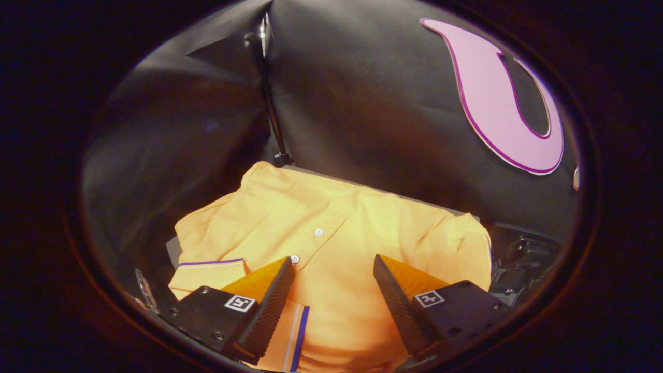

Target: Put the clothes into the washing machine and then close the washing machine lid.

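Orange polo shirt (pixel 331 243) lies spread on a grey surface (pixel 173 248), white buttons and purple-striped trim showing. Gripper (pixel 334 274) fingers stand wide apart above it, holding nothing

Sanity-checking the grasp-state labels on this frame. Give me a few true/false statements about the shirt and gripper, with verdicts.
1. The gripper is open, with a wide gap between its fingers. True.
2. The shirt is pinched between both fingers and lifted. False: it lies spread on a flat surface, and the fingers stand apart over it with no pinch.
3. The shirt is orange, with white buttons down its front. True.
4. The shirt lies far beyond the fingers, well out of their line. False: it lies between and just ahead of them.
5. A dark pole stands against the booth wall beyond the shirt. True.
6. The shirt's trim is plain, with no stripe. False: a purple and white stripe edges it.
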